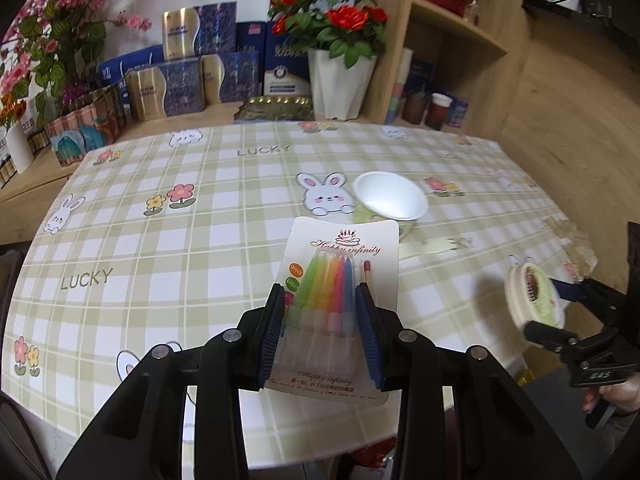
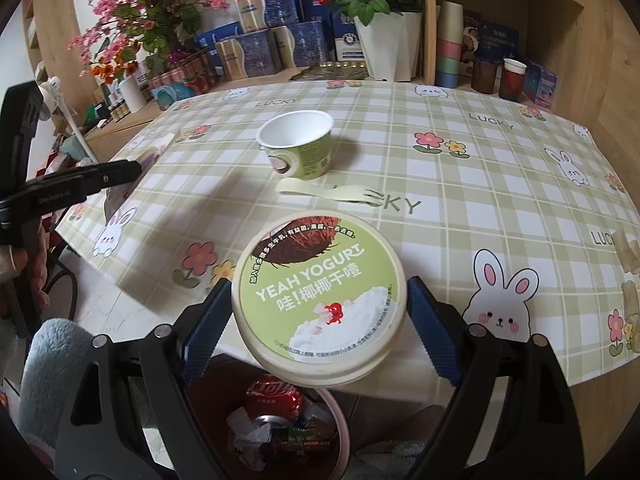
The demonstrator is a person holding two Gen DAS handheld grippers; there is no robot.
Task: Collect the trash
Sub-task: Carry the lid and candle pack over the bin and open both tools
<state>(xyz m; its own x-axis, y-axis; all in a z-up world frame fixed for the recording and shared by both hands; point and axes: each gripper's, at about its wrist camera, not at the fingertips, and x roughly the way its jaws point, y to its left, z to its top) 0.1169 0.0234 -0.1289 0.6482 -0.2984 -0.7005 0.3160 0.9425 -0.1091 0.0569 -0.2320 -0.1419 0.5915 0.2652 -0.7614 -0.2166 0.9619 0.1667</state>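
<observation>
Two pieces are leaving the table: the left gripper (image 1: 322, 334) is clamping the candle pack (image 1: 340, 280), the right gripper (image 2: 318, 330) is gripping the yogurt lid (image 2: 320, 300) above the half-filled bin (image 2: 280, 428). Left behind at twelve o'clock: cup (image 2: 298, 148) and fork (image 2: 332, 192).

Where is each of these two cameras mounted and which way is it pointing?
Left wrist: on the left gripper, looking down across the table; its fingers clamp a candle pack; the right gripper shows at right.
Right wrist: on the right gripper, looking down over a trash bin; its fingers hold a yogurt lid; a hand shows at left.
Shared: yogurt cup, fork, lid, rose pot.
</observation>
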